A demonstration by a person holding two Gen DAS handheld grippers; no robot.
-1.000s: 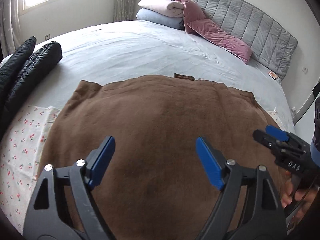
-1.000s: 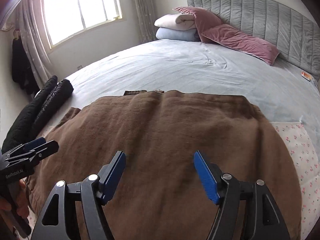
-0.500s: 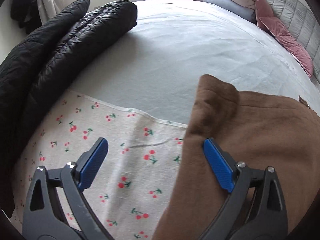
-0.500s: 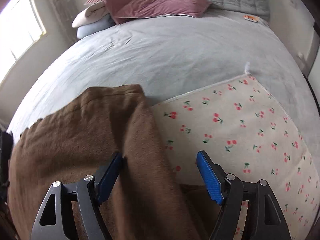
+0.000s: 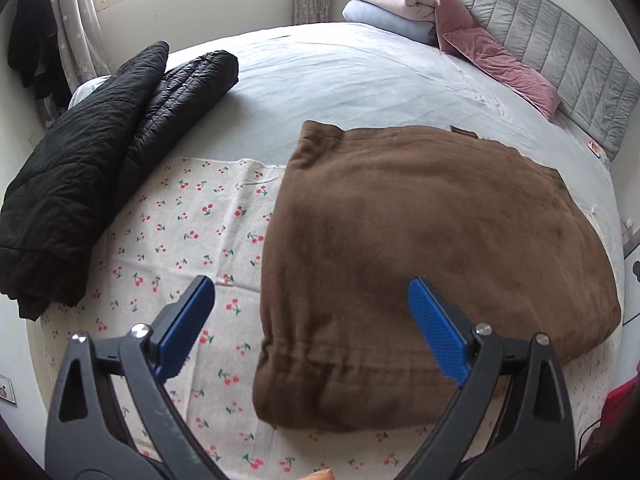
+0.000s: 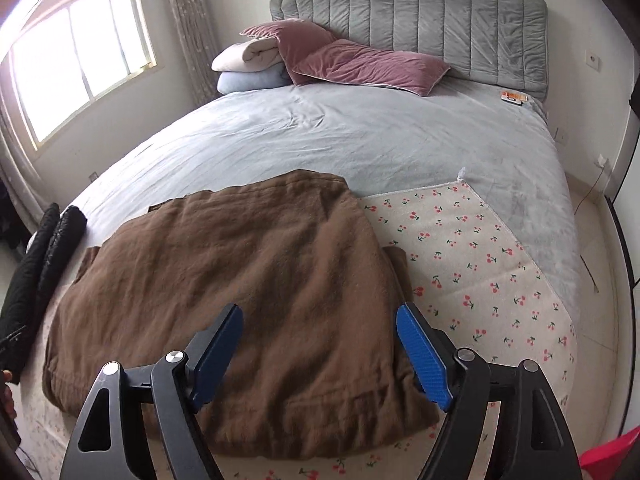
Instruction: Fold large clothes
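Left wrist view: left gripper [image 5: 310,322] spread wide, jaws just opened further, nothing between pads; folded brown garment [image 5: 420,248] lies on cherry-print cloth [image 5: 180,220], black puffer jacket [image 5: 92,160] beside.
Right wrist view: right gripper [image 6: 320,354] likewise widening, empty, above garment's near edge; fold apparently laid; next likely re-grip for another fold.

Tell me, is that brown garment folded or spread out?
Folded. The brown garment lies as a compact doubled pile on the cherry-print cloth, with a second layer peeking out at its right edge.
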